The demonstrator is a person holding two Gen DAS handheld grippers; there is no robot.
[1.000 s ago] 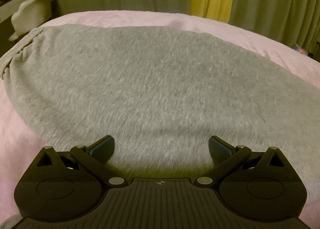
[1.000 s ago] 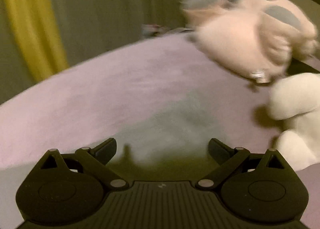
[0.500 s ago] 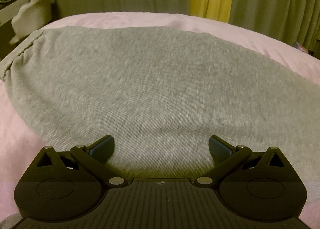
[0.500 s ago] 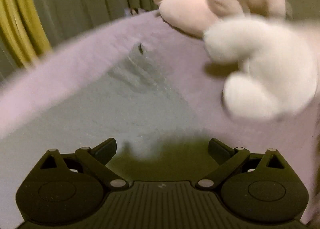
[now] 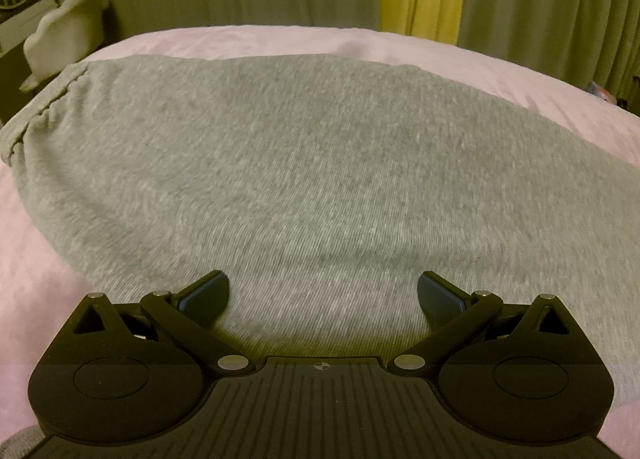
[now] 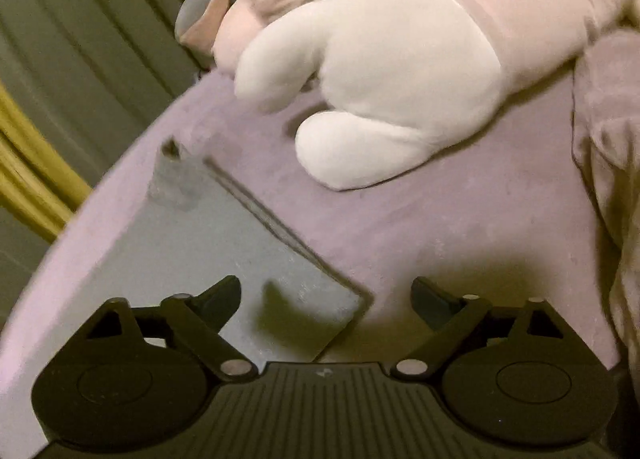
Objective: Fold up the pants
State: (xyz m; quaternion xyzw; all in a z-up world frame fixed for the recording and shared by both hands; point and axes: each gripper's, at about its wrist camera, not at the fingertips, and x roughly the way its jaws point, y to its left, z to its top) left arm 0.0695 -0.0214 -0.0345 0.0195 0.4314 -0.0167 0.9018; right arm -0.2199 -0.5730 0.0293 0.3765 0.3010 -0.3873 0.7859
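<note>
Both hand-held grippers point down at the bed, jaws spread wide, nothing between the pads. Left gripper hovers over the broad upper part of the grey pants, which lie flat on the pink bedspread and fill nearly everything ahead of its fingers. Right gripper sits over the narrow leg end of the pants; its jaws have just been closing slightly, with the leg's corner lying beneath the gap but not pinched.

Handling, judged from the look of the cloth: the pants appear to be a soft ribbed knit, light, limp and not fragile. They should drape and sag from any hold, and a thin pinch may take only the top layer. Best holds are likely the thicker finished edges: the gathered band at the far left of the left gripper, and the hem corner just ahead of the right gripper's left finger. The plush bedspread may drag on the fabric as it slides.

A white plush toy lies ahead and to the right of the right gripper, near the leg but apart from it; a lifted leg could brush it.

Hard to make out: the middle of the pants falls between the two views, so the overall lay is unclear. Whether the legs are already stacked cannot be told. The near edge hides under each gripper body, and the right view is blurred.
</note>
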